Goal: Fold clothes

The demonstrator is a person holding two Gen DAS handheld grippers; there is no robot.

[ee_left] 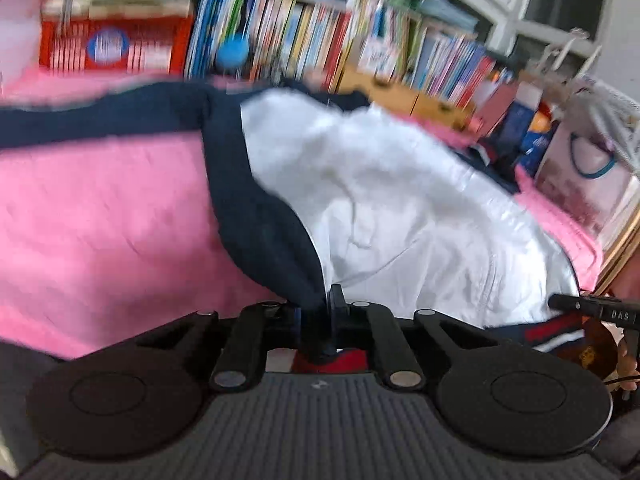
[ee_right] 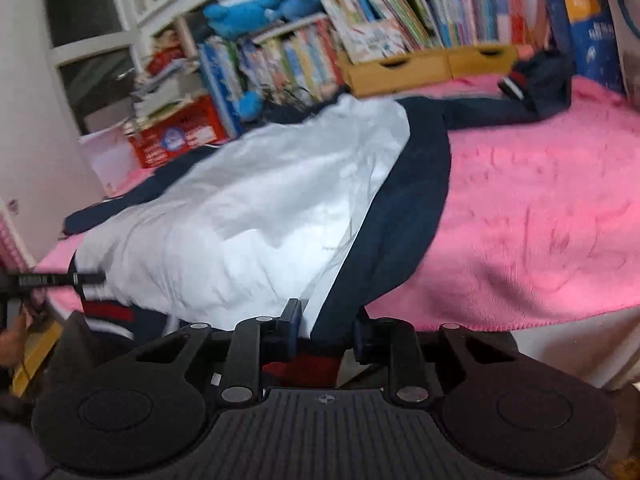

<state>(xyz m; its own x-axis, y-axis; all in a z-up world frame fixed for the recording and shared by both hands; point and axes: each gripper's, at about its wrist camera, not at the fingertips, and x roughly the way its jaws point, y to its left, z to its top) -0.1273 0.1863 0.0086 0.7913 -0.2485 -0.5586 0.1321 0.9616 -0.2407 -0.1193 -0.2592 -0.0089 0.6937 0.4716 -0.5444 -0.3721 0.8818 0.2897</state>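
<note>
1. Clearly, the jacket (ee_left: 380, 208) is spread across the pink blanket (ee_left: 100, 208), its white lining turned up and its navy shell showing as a border; in the left wrist view it fills the centre and right of the frame.
2. The left gripper (ee_left: 320, 312) is seen nearly closed at the lower centre, with a navy fold of the hem pinched between its fingers.
3. The right gripper (ee_right: 326, 332) is seen at the lower centre of its own frame, its jaws partly apart with the navy-and-white edge of the jacket (ee_right: 260, 208) lying between them; whether the cloth is firmly gripped cannot be told.
4. The garment's long axis is judged to run away from both grippers, from the near hem toward the bookshelf (ee_right: 320, 52) at the top of the frame, so any fold is expected to carry the hem up and away.
5. Neither hand is judged nearer; both are at the near hem.
6. Only in the right wrist view is a navy sleeve (ee_right: 532, 92) shown stretching to the upper right, ending in a striped cuff.
</note>
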